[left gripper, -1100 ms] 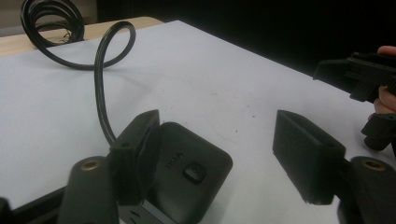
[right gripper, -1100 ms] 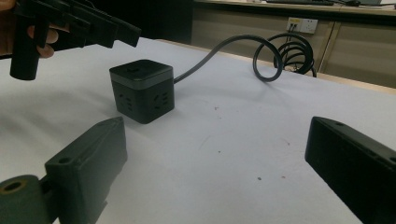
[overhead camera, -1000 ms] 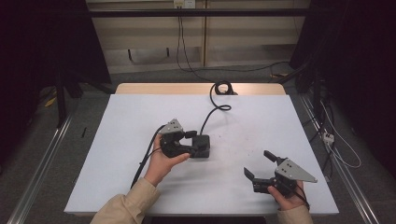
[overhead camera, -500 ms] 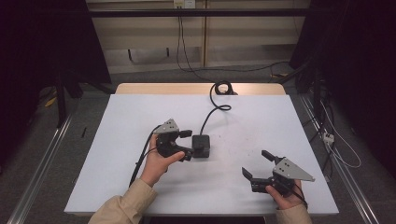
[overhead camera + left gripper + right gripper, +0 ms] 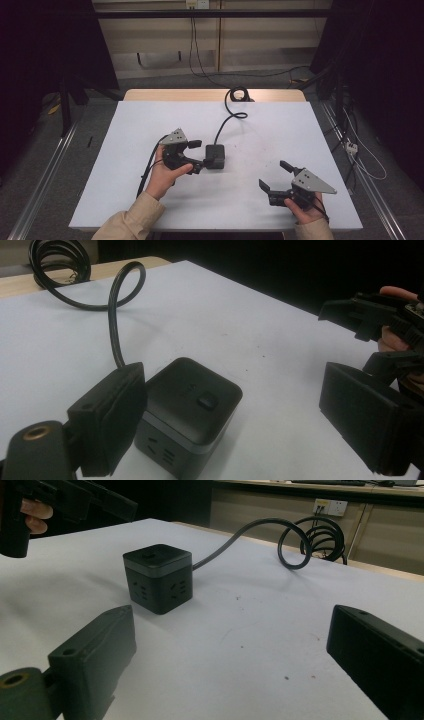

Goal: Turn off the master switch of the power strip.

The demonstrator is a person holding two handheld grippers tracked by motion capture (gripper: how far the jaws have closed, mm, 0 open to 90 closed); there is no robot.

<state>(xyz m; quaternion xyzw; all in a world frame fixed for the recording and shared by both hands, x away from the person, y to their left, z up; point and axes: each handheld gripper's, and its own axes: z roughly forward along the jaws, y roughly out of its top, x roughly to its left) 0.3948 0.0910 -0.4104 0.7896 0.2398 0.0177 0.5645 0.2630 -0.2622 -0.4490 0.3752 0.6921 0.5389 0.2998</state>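
Observation:
A black cube power socket (image 5: pixel 215 156) sits near the middle of the white table (image 5: pixel 125 130). Its black cable (image 5: pixel 223 122) runs back to a coil (image 5: pixel 238 93) at the far edge. My left gripper (image 5: pixel 197 155) is open just left of the cube, its tips close to the cube's side. In the left gripper view the cube (image 5: pixel 190 410) lies just ahead of the wide-apart jaws, nearer the left one. My right gripper (image 5: pixel 274 174) stands open at the front right, well apart from the cube. The right gripper view has the cube (image 5: pixel 157 577) farther off, beyond its open jaws.
The table's wooden far edge (image 5: pixel 200 94) carries the cable coil (image 5: pixel 320 537). Dark floor, metal rails and loose wires surround the table. Bare white surface lies between the two grippers and along the left side.
My left gripper has drawn back to the left, away from the cube that sat between its jaws. The cube has stayed put. The right gripper has shifted slightly.

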